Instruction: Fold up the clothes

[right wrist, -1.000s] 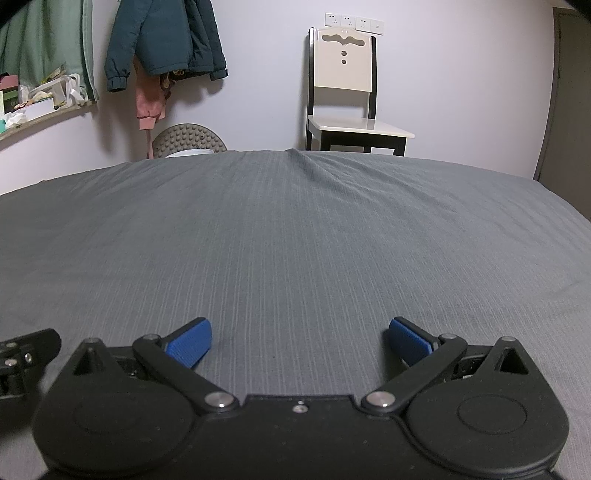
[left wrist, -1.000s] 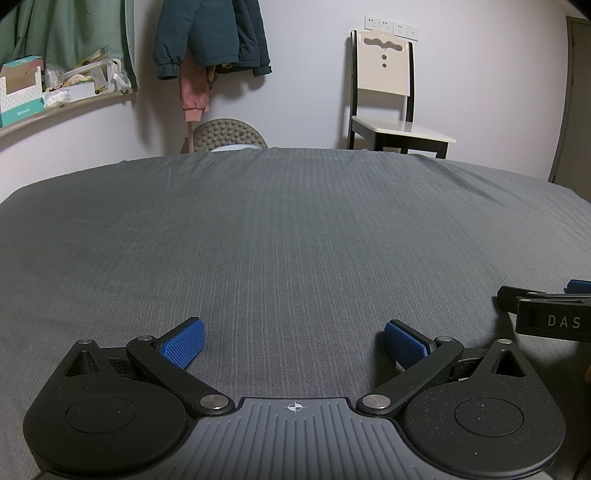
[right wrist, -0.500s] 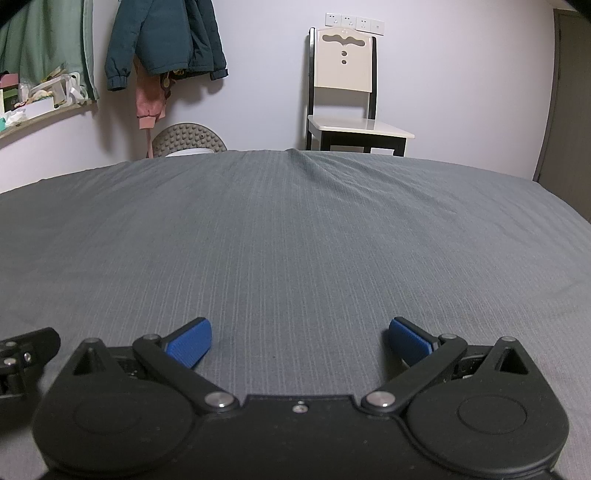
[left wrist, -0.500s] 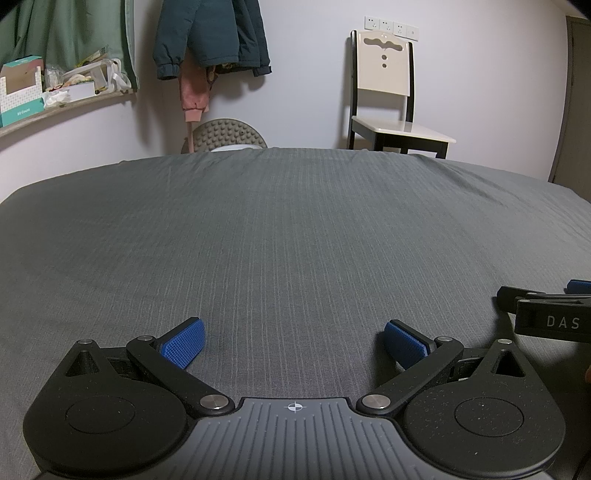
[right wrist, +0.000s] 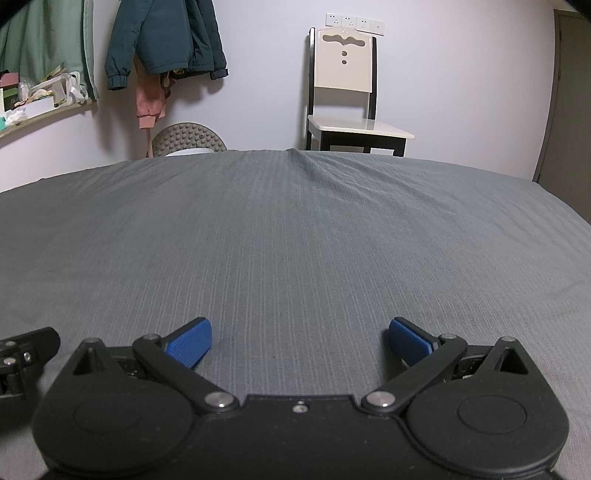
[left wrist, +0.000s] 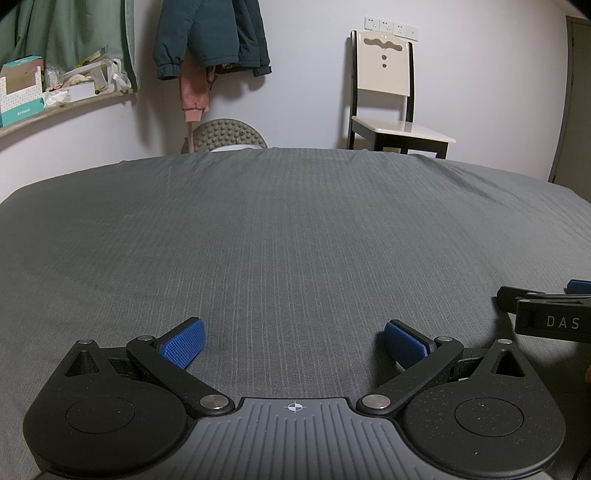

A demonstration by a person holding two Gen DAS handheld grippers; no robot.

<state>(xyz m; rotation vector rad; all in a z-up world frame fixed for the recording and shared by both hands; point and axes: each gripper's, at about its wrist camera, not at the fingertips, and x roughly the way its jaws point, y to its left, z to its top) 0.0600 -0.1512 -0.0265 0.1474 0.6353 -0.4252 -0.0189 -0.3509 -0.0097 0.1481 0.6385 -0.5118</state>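
The grey bedspread (left wrist: pixel 295 229) fills most of both views, lying flat with only faint creases near its far edge. No garment lies on the visible part of the bed; the only clothes in sight are the dark teal jacket (left wrist: pixel 210 35) and a pink garment (left wrist: pixel 194 92) hanging on the far wall, well apart from your claws. A cream chair (right wrist: pixel 345 92) with a dark frame stands against that wall, beyond the far edge of the bed. Your left claw (left wrist: pixel 294 341) sits low over the bedspread, jaws spread wide, nothing between the blue pads (left wrist: pixel 183 347). Your right claw (right wrist: pixel 299 339) is likewise wide apart and empty, just beside the left one.
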